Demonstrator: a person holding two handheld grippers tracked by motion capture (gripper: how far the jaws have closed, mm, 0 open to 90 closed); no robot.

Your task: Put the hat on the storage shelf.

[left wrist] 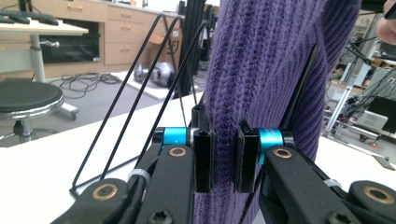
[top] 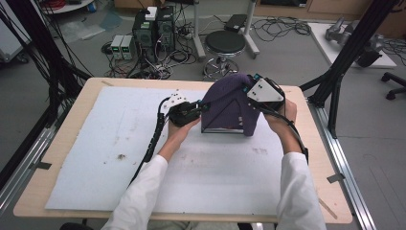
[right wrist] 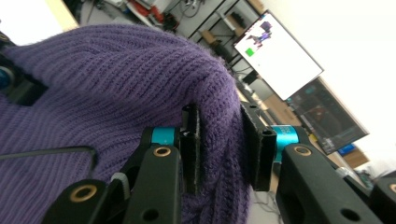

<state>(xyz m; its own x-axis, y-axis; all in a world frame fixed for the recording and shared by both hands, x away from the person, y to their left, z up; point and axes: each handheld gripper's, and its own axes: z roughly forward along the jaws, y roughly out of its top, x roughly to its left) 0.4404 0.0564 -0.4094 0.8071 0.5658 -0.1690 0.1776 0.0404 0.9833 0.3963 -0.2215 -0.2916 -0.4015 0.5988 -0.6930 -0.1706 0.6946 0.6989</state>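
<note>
Centre of the high view: left claw (top: 203, 106) pinching the purple hat's (top: 230, 103) left edge, right claw (top: 249, 90) clamped on a fold at its upper right. Hat draped over a black wire stand (top: 225, 128) on the white counter (top: 119, 143). Beyond, top centre, a stool (top: 225, 43).

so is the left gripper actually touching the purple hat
Touching: the left gripper view shows the left gripper with both pads pressed into the purple hat.
</note>
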